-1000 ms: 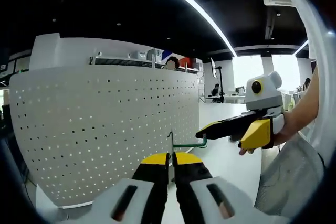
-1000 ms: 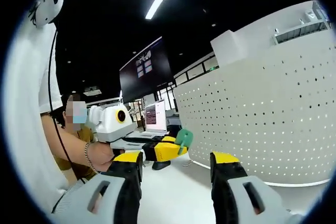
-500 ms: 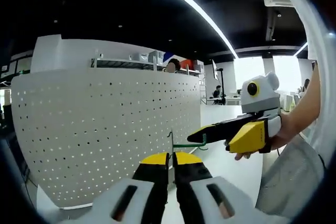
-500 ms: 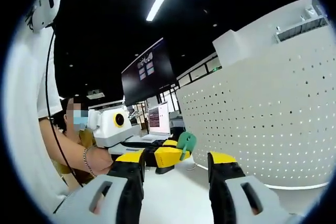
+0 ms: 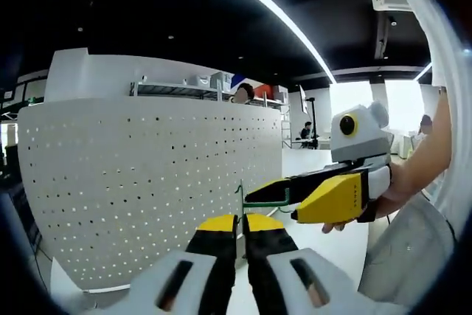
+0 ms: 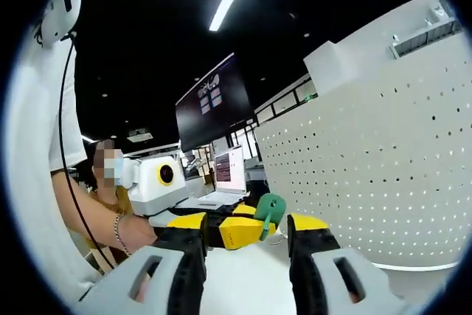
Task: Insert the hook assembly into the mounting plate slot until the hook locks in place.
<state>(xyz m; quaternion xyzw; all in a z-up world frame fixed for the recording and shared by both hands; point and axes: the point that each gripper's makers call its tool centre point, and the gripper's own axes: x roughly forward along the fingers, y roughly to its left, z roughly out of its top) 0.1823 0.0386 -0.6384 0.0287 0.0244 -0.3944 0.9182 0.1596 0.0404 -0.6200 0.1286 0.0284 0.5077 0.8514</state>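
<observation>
hand-held gripper on the left is seen with its jaws drawn close together, pinched on the thin metal back of the hook, whose green arm sticks out to the right just in front of the pegboard. the right hand-held gripper is seen in the left gripper view with one yellow jaw above the green arm and one below it; in the right gripper view its own jaws stand apart, with the green hook tip between them and the left one's yellow tips just behind. nothing is held by the right one yet. the hook is held clear of the pegboard, not yet seated in any hole.

several slips are judged possible. if the right jaws are closed while the left grip is slack, the hook may be twisted or pulled out and dropped to the bench. the two hand-held grippers are crowded close — a knock between their tips could tilt the hook, so that its back prongs miss the holes. a push at an angle could leave it part-seated and unlocked.

against the earlier frames, the right hand-held gripper has been brought in from well to the right until it straddles the green arm — in its own view the green tip has come closer in between its jaws. the left grip and the hook look unchanged.
</observation>
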